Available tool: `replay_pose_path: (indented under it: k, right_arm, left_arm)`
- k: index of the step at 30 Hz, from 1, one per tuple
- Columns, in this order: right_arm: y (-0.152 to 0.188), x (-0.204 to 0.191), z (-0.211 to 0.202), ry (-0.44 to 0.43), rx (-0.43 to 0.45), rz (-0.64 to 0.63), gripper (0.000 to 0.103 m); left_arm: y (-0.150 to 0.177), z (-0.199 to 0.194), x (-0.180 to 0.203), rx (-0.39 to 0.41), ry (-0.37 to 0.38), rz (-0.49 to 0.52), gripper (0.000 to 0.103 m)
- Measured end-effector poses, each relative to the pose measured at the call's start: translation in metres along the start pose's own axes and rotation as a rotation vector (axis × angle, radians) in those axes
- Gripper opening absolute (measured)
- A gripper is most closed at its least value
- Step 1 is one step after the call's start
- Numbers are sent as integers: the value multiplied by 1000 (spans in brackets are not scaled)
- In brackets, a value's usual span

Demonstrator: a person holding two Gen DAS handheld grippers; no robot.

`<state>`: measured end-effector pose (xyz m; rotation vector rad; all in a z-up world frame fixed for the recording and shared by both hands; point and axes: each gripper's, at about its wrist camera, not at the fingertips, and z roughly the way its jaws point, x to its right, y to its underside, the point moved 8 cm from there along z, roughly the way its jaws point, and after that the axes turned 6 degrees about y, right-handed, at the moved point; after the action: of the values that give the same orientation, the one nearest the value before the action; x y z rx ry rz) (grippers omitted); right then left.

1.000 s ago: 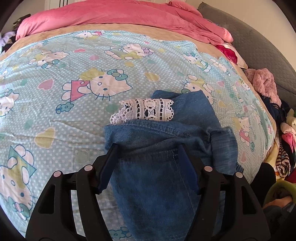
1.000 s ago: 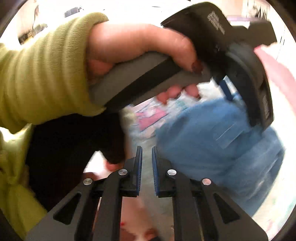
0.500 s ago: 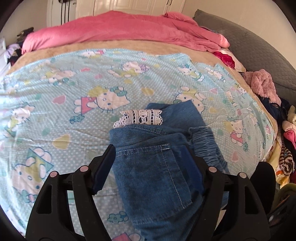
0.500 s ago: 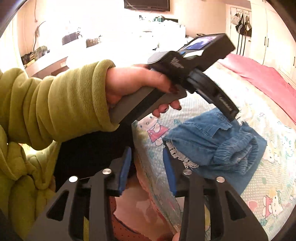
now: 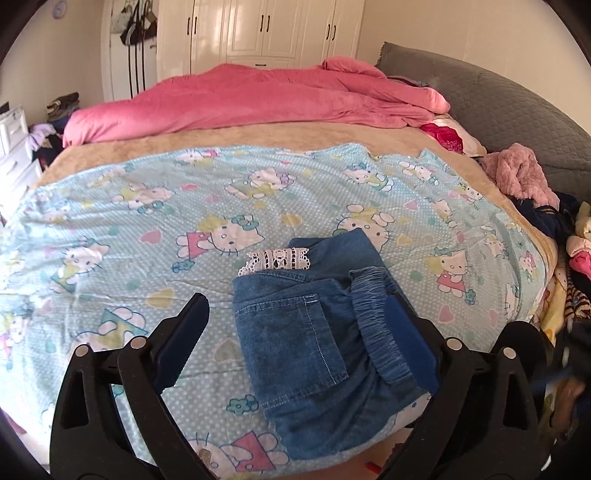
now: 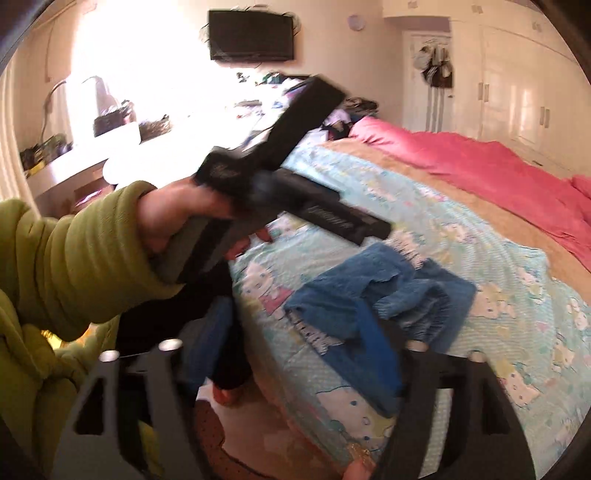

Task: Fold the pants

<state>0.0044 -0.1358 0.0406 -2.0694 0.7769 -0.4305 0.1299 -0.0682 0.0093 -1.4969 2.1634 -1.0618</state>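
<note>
Bedroom. Bed with cartoon-cat sheet over a tan blanket, pink duvet bunched at the far side. Grey quilted headboard. White wardrobes on the far wall. Wall TV, cluttered desk washed out by strong window light. Clothes pile by the headboard.

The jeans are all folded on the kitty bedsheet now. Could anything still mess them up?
Maybe, two things.

1. The folded blue denim pants lie near the edge of the cartoon-cat bedsheet, so a nudge might slide them off the bed.

2. The left gripper is opening around the pants, and its blue right pad looks close to the gathered elastic waistband. Pulling away carelessly could snag it and undo the fold.
</note>
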Motion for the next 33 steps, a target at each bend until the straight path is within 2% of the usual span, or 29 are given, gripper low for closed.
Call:
replay_pose_path:
  k: [10,18,25,28,33]
  right_arm:
    - [-10,44,-12,107,56,121,79]
    - [-7,100,4,228,6,266,79]
    - [24,148,45,308,-135,410,79]
    - [40,161,67,307,-195,459,78]
    - [67,180,102,283,-286,555,64]
  left_arm:
    - [8,-21,-2,39,-53,-1,93]
    - [22,-13,-15,17,-77,-31,93]
    - [36,11,-27,-18,-80,-75,93]
    - [44,28,-32,-47,-71,-108,93]
    - [56,61,-43,-104,-21,-193,93]
